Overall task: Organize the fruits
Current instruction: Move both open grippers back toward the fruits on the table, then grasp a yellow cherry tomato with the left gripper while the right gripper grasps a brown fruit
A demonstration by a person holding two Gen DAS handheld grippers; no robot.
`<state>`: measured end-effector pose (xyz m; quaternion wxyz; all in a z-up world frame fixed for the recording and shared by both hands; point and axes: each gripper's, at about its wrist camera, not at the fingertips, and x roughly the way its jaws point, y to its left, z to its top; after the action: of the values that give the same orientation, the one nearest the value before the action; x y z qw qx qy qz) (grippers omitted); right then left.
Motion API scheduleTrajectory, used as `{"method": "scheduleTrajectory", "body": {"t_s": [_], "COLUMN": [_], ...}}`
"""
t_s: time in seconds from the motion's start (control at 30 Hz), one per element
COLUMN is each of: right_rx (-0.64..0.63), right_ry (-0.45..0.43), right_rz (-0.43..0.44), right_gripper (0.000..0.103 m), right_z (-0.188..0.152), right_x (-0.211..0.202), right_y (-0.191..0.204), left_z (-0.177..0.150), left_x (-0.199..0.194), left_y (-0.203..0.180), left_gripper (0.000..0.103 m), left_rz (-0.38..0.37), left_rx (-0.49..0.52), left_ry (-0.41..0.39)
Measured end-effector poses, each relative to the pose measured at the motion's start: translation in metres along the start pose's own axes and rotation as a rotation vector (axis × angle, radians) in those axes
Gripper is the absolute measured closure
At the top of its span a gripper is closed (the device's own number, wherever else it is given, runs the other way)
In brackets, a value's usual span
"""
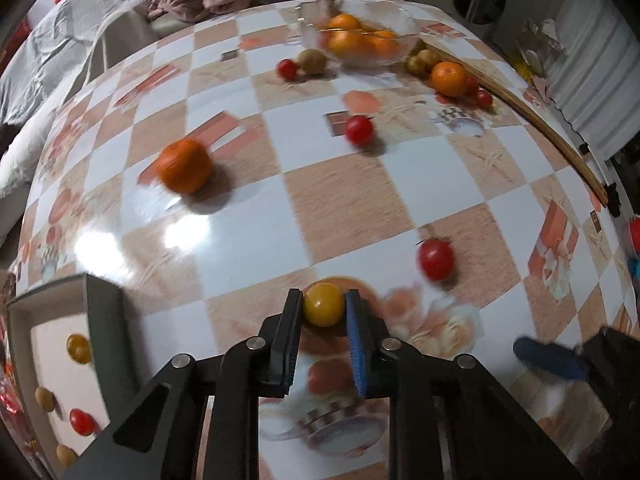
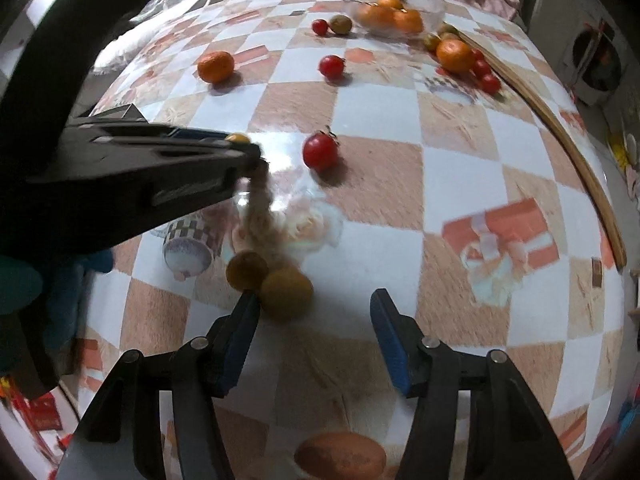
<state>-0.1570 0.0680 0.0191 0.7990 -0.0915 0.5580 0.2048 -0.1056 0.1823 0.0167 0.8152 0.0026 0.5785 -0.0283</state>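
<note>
left claw: our left gripper (image 1: pixel 323 305) is clamped on the yellow tomato (image 1: pixel 323 304), 1 pad on each side of it, both pads touching the skin; it sits right at the fingertips, low over the checked tablecloth (image 1: pixel 344 208).
right claw: our right gripper (image 2: pixel 314 312) stands part open, nothing between the pads; the 2 brownish-yellow fruits (image 2: pixel 286 292) lie just ahead of its left finger (image 2: pixel 240 328), touching each other, off-centre to the gap.
tray: grey tray (image 1: pixel 104 304) sits to the left and behind the left claw tips, with 4 small fruits visible inside; we judge it the likely drop spot for small ones.
bowl: glass bowl (image 1: pixel 362 36) far ahead of both claws, oranges in it.
loose fruit: red tomato (image 1: pixel 436 259) just ahead-right of the left claw; orange (image 1: pixel 185 166) well ahead-left; more reds and 1 orange near the bowl.
step in hand: we judge it a lift of the yellow tomato toward the tray.
how to do it well: we keep the squeeze light, since tomato skin splits; lift straight up before swinging left; clear the tray wall, then let go low.
right claw advice: we shift it left so 1 fruit sits centred before closing, and take 1, not 2.
risk: a tip-only grip could let a round fruit slip out.
</note>
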Motion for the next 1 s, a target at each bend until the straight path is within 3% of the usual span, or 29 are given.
{"method": "scheduleTrajectory", "body": {"t_s": [0.07,0.13,0.17,0.3,0.53,1.0], "right_rx": [-0.018,-0.026,-0.025,0.062,0.148,0.167], "right_ry": [-0.010,-0.012,-0.006,0.021,0.039,0.044], "right_rz": [0.007,0.041,0.044,0.097,0.107,0.108], "right_gripper": [0.050,0.072,0.074,0.074,0.073,0.073], "right_z": [0.004,0.007,0.007,0.006,-0.002,-0.003], "right_x": [0.000,-0.001,-0.001,-0.003,-0.013,-0.021], "right_y": [0.003,0.005,0.005,-0.009,-0.031,-0.033], "left_z": [-0.003,-0.006,-0.006,-0.005,-0.010,-0.007], "left_x": [-0.002,-0.002,-0.001,-0.001,-0.007,-0.009], "left_y": [0.005,0.005,0.005,0.004,0.011,0.009], "left_gripper": [0.078,0.078,0.078,0.078,0.078,0.078], "left_rz": [-0.021,-0.025,-0.024,-0.027,-0.053,-0.040], "left_rx": [-0.012,-0.017,-0.020,-0.036,-0.071,-0.075], "left_ry": [0.003,0.003,0.001,0.000,-0.005,-0.038]}}
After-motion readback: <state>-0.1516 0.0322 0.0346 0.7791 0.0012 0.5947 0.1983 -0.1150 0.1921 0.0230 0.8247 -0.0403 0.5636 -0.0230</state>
